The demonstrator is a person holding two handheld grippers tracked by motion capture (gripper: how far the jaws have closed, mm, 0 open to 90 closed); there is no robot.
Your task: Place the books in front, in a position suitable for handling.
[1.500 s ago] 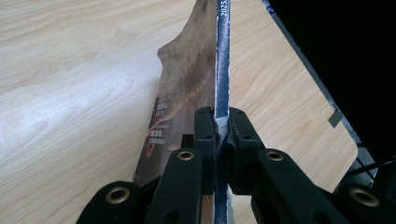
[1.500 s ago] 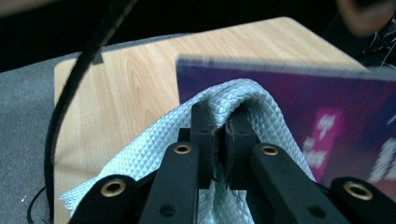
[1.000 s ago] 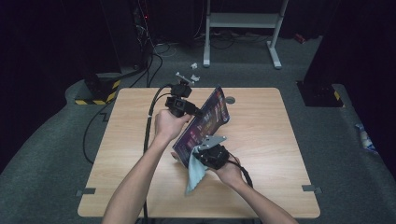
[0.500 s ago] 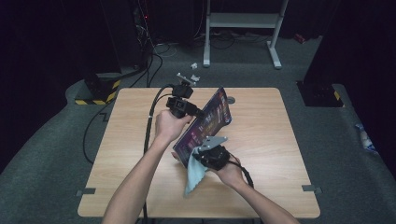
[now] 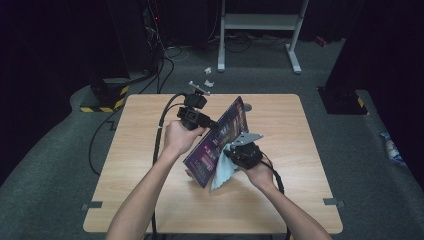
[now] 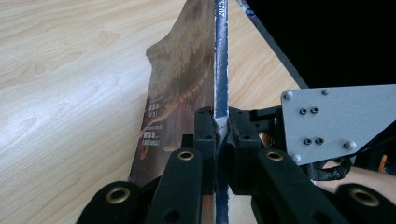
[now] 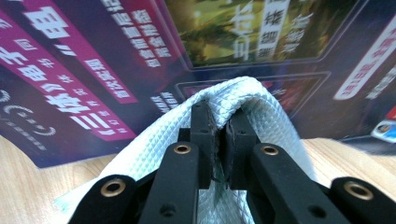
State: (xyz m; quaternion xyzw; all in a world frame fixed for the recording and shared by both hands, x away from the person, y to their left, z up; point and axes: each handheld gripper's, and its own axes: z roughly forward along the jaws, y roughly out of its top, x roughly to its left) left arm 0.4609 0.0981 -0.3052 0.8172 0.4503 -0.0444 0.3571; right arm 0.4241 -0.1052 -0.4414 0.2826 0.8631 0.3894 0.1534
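Cloth (image 7: 233, 93) in right claw (image 7: 219, 122) (against magazine (image 7: 140, 56))

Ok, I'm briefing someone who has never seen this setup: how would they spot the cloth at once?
Start at the wooden table and find the magazine held tilted on edge near its middle by the left gripper. Against its glossy purple cover, the right gripper pinches a folded cloth. It is the one soft thing there: pale blue-green with a fine waffle weave.

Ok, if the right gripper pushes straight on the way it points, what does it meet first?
The magazine: its dark printed cover stands right ahead of the right gripper, whose jaws are shut on the pale cloth. The cloth's fold would press against it first; the gap looks slight, though depth is unclear.
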